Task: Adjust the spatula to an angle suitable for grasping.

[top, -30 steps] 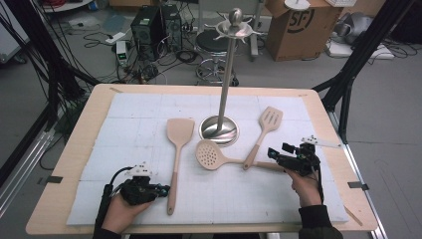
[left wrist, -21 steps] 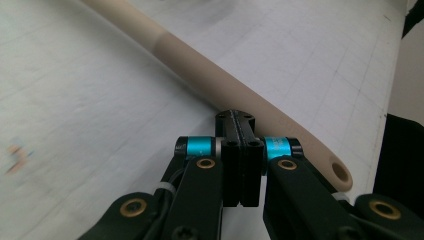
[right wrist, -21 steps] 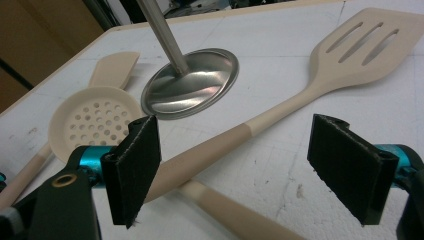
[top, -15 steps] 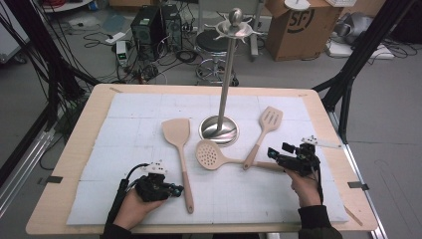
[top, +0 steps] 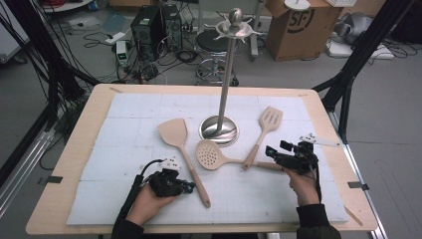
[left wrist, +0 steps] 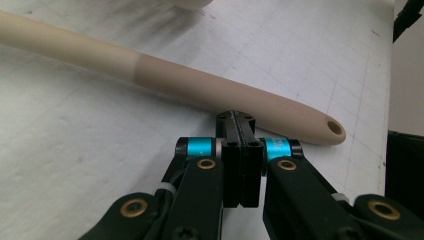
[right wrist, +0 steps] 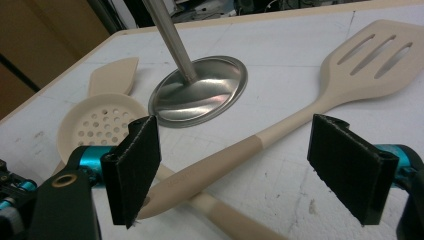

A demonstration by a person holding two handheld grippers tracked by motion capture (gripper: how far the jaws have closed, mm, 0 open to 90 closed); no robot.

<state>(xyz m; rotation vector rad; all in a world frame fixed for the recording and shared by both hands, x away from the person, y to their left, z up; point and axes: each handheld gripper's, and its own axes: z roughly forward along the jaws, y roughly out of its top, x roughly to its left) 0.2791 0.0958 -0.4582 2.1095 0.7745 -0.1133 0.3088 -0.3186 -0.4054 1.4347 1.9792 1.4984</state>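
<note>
Below, on a white mat (top: 124,114) covering a wooden table (top: 79,149), a person works two hand-held grippers among three beige kitchen tools. The left gripper (top: 185,187) sits near the front edge, its jaws pressed fully together with nothing between them; in the left gripper view the closed tips (left wrist: 236,119) rest right at the side of the spatula (top: 181,149) handle, close to the hanging hole at its end. That spatula lies diagonally, blade toward the middle of the mat, handle running down toward the person.

At right, the right gripper (top: 271,152) hovers with its jaws spread wide, holding nothing. In the right gripper view its black pads (right wrist: 135,165) stand on either side of the slotted turner (right wrist: 320,100), whose handle end lies between them without touching either pad. The turner's handle crosses over that of the skimmer (top: 211,155), whose perforated bowl lies just in front of the stand (top: 226,79), a steel pole rising from a round base with hooks at the top. The turner's slotted head lies to the right of that base.

Beyond the table, a stool (top: 214,45), cables and a cardboard box (top: 296,25) crowd the floor.
</note>
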